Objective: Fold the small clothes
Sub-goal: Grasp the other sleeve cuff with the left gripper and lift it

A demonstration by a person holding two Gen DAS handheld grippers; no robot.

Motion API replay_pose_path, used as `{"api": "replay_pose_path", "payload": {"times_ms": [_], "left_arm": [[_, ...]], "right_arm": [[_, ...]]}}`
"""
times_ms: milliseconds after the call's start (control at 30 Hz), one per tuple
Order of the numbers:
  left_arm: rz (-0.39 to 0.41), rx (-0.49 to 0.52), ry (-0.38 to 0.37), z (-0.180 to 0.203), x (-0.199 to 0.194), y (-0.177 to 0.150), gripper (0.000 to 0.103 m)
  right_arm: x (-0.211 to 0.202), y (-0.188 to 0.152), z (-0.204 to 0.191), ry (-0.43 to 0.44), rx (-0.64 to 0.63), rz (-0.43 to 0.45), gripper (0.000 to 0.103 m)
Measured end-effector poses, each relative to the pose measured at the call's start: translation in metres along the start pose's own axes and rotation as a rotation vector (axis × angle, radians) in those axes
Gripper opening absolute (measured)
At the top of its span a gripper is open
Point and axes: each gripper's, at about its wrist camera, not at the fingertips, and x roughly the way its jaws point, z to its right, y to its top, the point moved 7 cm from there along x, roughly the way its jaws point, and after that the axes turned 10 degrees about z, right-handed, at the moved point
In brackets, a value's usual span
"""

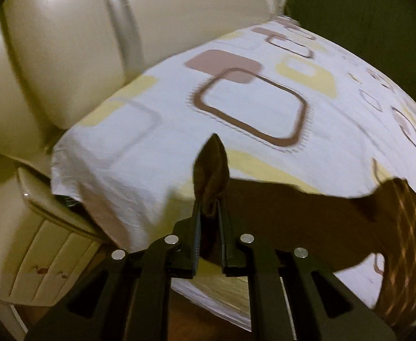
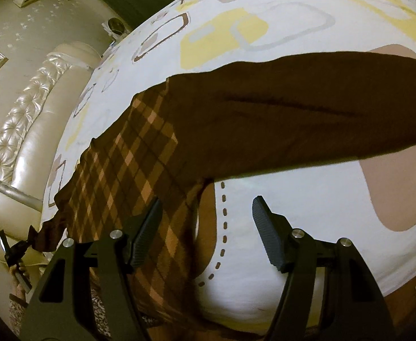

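Folding the brown cloth on the bed

The left gripper (image 1: pixel 209 213) pinches the brown cloth (image 2: pixel 293 119); the right gripper (image 2: pixel 208 227) waits open and empty, and should grab next.

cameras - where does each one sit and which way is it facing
Left wrist: rides on the left gripper, angled down over the patterned bedsheet toward the cream headboard; its fingers are shut on a fold of the brown garment.
Right wrist: rides on the right gripper, angled down at the brown garment spread on the sheet; its fingers stand open, holding nothing.
Shared: the garment, its plaid part, sheet and headboard.
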Motion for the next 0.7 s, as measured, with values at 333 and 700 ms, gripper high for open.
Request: {"api": "replay_pose_path", "payload": {"times_ms": [333,700], "left_arm": [[-0.013,-0.125,0.015,-0.047,0.006,-0.012,0.005],[-0.043,-0.251,-0.045,-0.069,0.014,-0.028,0.005]], "right_arm": [[0.016,-0.011,-0.017,0.008,-0.001,-0.015,0.066],[0.01,-0.01,-0.034,0.01,-0.022,0.012,0.066]]}}
